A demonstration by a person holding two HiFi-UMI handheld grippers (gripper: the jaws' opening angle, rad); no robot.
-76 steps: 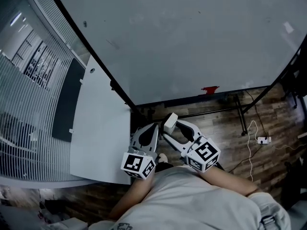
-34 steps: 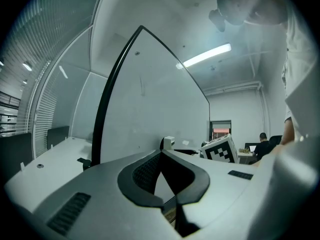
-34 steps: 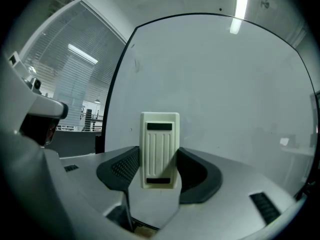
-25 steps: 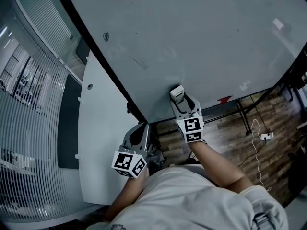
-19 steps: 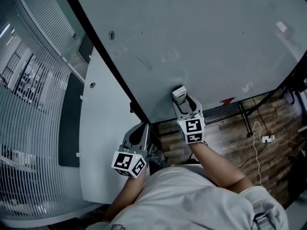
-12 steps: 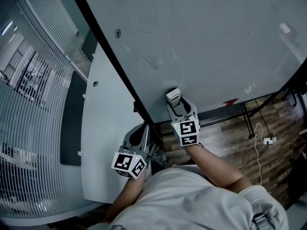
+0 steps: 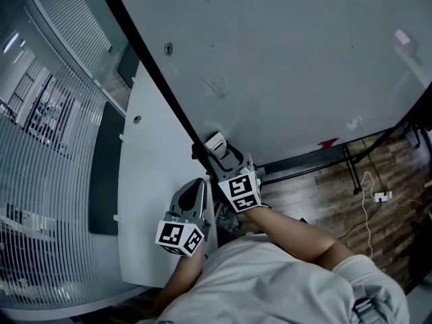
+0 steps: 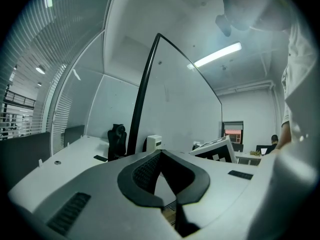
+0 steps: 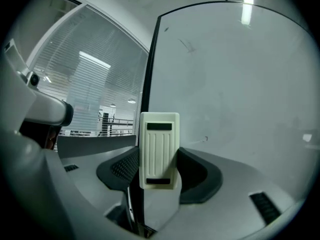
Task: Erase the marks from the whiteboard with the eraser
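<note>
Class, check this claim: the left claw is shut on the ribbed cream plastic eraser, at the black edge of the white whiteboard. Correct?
No: it is the right claw that is shut on the ribbed cream plastic eraser, at the black edge of the white whiteboard. The right gripper view shows it.

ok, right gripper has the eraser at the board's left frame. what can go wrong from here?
1. The cream ribbed plastic eraser sits at the white whiteboard's black frame; a leftward stroke could snag there and twist it in the right gripper.
2. It juts well past the jaws, so hard pressing might lever it loose.
3. Faint grey strokes higher up may get missed.
</note>
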